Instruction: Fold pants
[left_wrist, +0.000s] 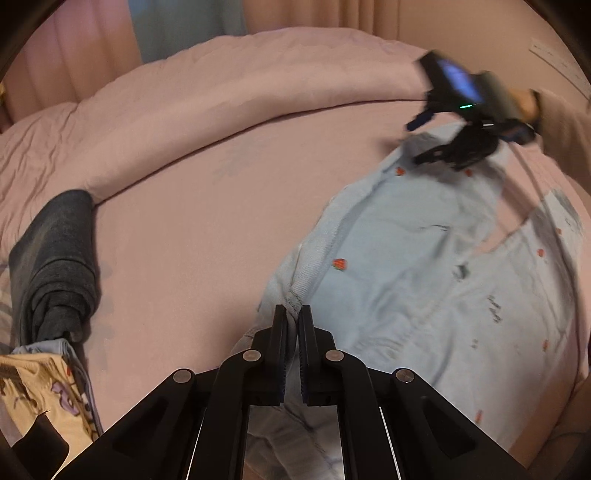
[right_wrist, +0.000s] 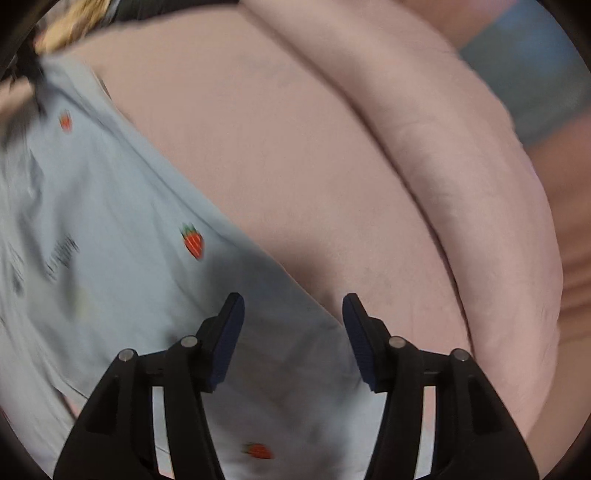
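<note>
Pants (left_wrist: 424, 280) edge inside left gripper (left_wrist: 292, 314)

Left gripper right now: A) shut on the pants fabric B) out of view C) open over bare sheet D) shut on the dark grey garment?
A: in the left wrist view the left gripper has its jaws pinched on a bunched edge of the light blue pants, well away from the dark grey garment.

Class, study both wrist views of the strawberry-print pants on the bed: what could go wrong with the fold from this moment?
1. The left claw pinches only a small bunched hem of the light-blue strawberry-print pants; the fabric may slip out when pulled.
2. The right claw is open above the cloth's edge, holding nothing, so one-sided pulling could skew the fold.
3. The pants lie wrinkled on the pink bedsheet; creases may get folded in.
</note>
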